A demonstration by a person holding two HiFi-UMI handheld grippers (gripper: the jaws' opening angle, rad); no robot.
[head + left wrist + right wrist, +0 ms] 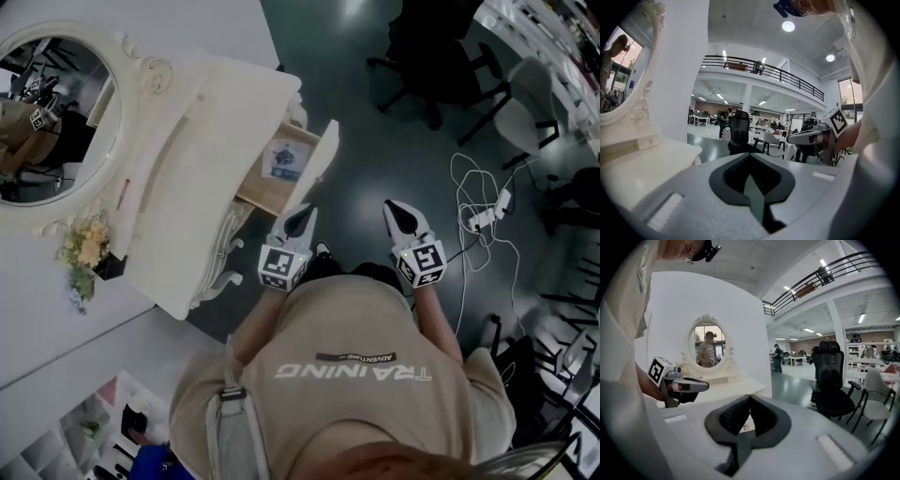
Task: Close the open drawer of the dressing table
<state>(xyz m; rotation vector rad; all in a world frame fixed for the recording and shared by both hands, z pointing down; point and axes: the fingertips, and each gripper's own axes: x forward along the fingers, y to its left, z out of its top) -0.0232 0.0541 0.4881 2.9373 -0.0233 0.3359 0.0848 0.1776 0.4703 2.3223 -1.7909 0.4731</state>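
A person's beige shirt (347,375) fills the bottom of the head view, closest to the camera, with both forearms reaching forward from it.

At far left an oval mirror (52,117) in a carved cream frame stands on the back of the dressing table (206,159). A small bunch of flowers (86,246) sits at the table's near end. On the side of the table that faces the room the drawer (323,155) is pulled out. Its pale wooden inside shows, and a white and blue card (287,159) lies in it.

Next comes the left gripper (302,217), held just beside the near end of the drawer's front, its marker cube (281,265) toward the person. Whether it touches the drawer cannot be told. In its own view the two jaws are pressed together at the tips with nothing between them, and they point past the table edge into the room.

The right gripper (398,211) hangs over the dark floor (375,141), level with the left one and well apart from the table. Its jaws are also clenched tip to tip and hold nothing.

Further right, white cables (461,178) and a power strip (487,217) lie on the floor. A black office chair (441,66) stands beyond them.
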